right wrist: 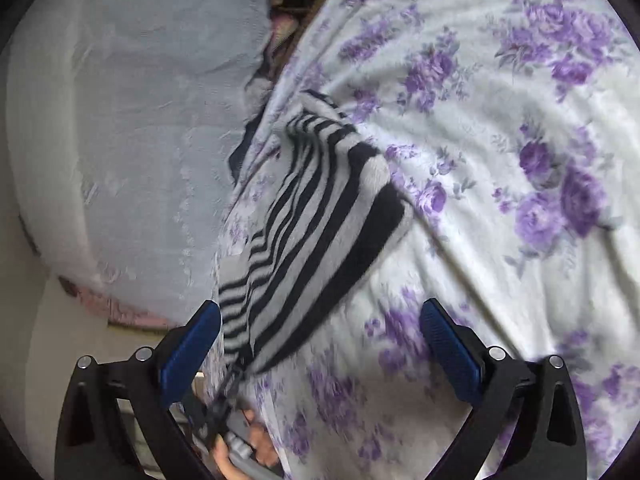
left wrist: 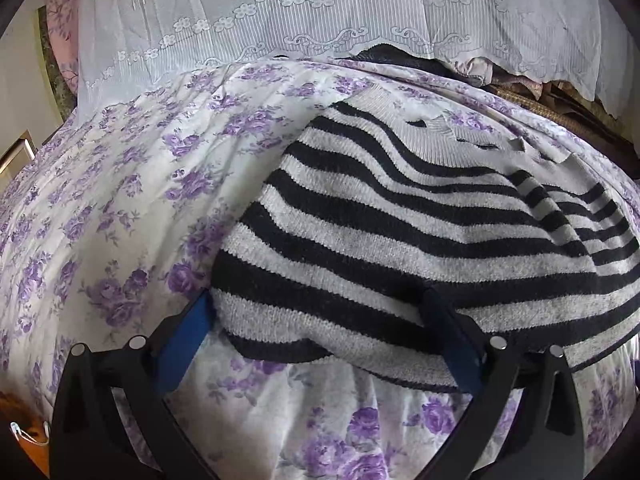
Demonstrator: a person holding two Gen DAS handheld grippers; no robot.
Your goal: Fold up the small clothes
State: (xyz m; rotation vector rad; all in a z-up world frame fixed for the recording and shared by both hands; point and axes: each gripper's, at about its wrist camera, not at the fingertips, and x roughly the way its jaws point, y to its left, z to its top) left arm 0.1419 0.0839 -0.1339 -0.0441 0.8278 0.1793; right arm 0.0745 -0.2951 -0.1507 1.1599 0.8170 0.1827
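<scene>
Sweater (left wrist: 420, 220) hem sits between the left gripper's (left wrist: 316, 316) wide-apart jaws at 6 o'clock, so pinch both layers; right gripper (right wrist: 320, 324) gapes empty.

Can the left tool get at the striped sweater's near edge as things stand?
Probably yes: the left tool is open, its fingers straddling the near edge of the striped sweater on the floral bedsheet, with nothing between them.

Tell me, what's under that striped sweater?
The striped sweater lies on a purple-flowered bedsheet, which shows all around it. Whatever lies directly beneath is covered.
</scene>
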